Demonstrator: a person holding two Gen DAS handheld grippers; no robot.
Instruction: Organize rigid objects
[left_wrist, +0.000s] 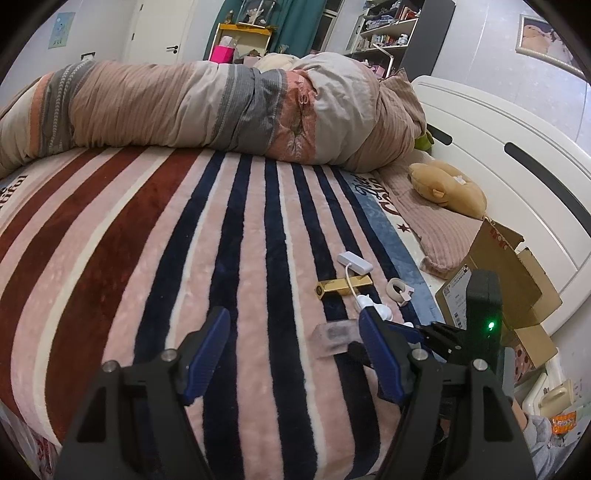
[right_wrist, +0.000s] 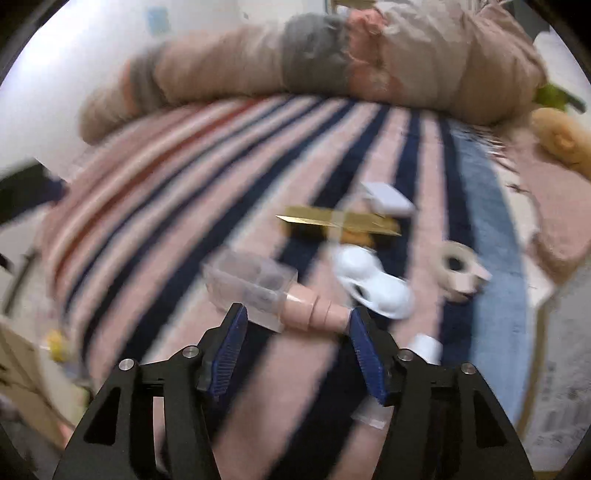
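Left wrist view: the left gripper (left_wrist: 291, 332) hovers with its jaws apart and nothing between them, above the striped plush blanket (left_wrist: 155, 236). Ahead and to its right lie the clear plastic case (left_wrist: 332, 338), gold bar-shaped box (left_wrist: 341, 287), white adapter (left_wrist: 354, 261) with its cord, and tape roll (left_wrist: 398, 289). The right gripper (left_wrist: 424, 328) reaches in beside them; farther right stands an open cardboard box (left_wrist: 506, 273). A rolled duvet (left_wrist: 221, 107), headboard and shelves lie beyond.

Right wrist view (motion-blurred): the right gripper (right_wrist: 295, 325) is spread wide, straddling the case (right_wrist: 251, 284) and its pink cylindrical end (right_wrist: 317, 314), not yet clamped. This item is probably light, stiff and slick; a grip across the flat side walls seems safest. The soft pile may let it tip.
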